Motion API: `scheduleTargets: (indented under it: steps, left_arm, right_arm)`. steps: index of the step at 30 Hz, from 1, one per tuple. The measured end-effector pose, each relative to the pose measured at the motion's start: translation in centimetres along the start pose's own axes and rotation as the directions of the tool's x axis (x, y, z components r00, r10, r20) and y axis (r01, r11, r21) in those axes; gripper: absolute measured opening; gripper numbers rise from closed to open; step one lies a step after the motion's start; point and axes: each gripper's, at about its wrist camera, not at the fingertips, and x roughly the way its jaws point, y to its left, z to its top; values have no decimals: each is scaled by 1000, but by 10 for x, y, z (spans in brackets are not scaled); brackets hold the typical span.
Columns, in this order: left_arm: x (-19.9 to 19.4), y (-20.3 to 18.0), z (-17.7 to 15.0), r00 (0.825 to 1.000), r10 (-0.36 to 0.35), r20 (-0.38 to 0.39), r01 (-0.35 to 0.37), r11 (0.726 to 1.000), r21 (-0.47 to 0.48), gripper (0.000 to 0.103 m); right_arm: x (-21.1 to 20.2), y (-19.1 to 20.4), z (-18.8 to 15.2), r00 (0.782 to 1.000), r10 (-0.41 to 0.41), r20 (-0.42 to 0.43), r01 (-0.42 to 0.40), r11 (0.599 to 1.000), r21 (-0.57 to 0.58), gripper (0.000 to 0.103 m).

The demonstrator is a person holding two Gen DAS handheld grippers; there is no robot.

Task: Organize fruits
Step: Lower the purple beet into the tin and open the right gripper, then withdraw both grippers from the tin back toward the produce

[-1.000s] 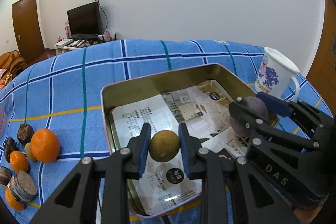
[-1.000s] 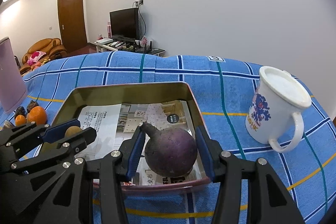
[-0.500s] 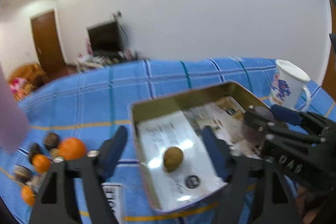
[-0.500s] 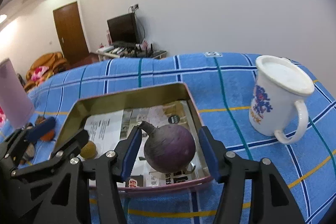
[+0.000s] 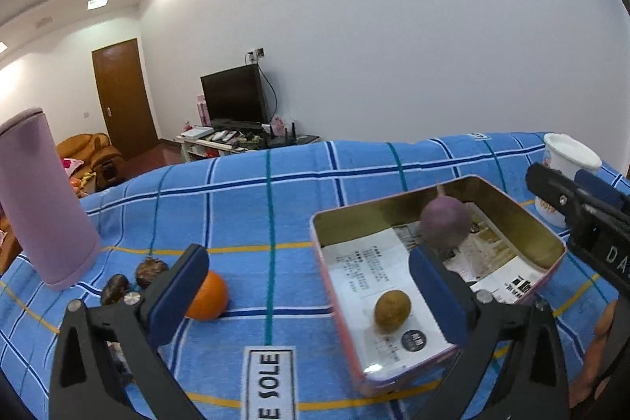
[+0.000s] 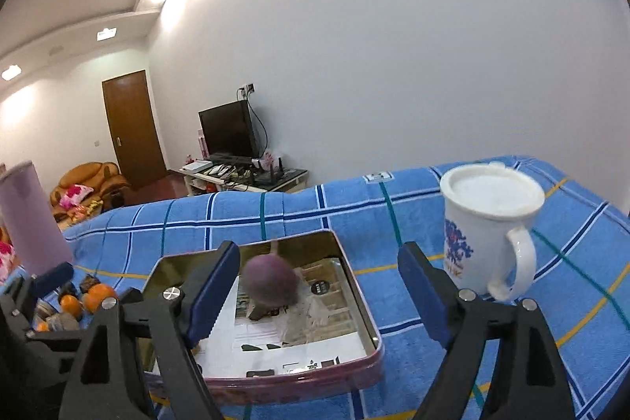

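Left wrist view shows both tongs, left (image 5: 311, 286) and right (image 6: 319, 286), spread wide and empty, brown fruit (image 5: 392, 310) and purple fruit (image 5: 445, 225) lying in the tin (image 5: 512, 201); next likely the orange (image 5: 206, 296) on the bench, needing a leftward reach.

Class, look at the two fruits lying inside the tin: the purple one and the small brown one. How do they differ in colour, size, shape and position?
The purple fruit is dull violet; the brown fruit is yellowish brown. The purple fruit looks clearly larger than the brown fruit. The purple fruit carries a thin stem on top, while the brown fruit is a plain oval. In the left wrist view the purple fruit sits deeper in the tin, the brown fruit nearer the camera. Both rest on the printed paper lining, free of any fingers.
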Motion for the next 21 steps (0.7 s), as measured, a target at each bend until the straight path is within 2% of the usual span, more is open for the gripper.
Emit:
scheduleTargets:
  steps: [6,10,21]
  left_arm:
    - [-6,13,-7,1000,22,-1,-22,1000,-2,103]
    - [-10,22,-9,1000,28,-2,-28,999,-21,103]
    - [-22,48,-20,999,35,-31,-36,999,-32,103]
  right_arm:
    - [-11,10,-1,999,-22,33,24,998,-56,83]
    - [-19,9,-2,998,-38,46,40,998,-45,83]
    - [-23,30,-8,999,-21,28,22,998,-58,83]
